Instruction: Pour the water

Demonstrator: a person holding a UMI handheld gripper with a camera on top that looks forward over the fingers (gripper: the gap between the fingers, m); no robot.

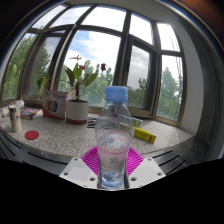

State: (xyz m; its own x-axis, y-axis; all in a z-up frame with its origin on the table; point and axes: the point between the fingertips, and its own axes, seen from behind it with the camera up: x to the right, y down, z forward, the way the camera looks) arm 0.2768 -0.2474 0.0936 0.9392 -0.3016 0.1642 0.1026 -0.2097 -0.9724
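The gripper point(112, 160) is clamped on the upright water bottle point(114, 135), carried level above the worktop point(60, 138) so nothing spills, potted plant point(76, 100) at ten o'clock.

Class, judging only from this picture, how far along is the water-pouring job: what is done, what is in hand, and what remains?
Done: the tongs are shut on the water bottle, pink pads pressing both sides. In hand: the bottle stands upright before the window, its blue cap still on, water inside. Left: uncapping, tilting and pouring. No cup clearly shows; only a potted plant stands on the counter beyond.
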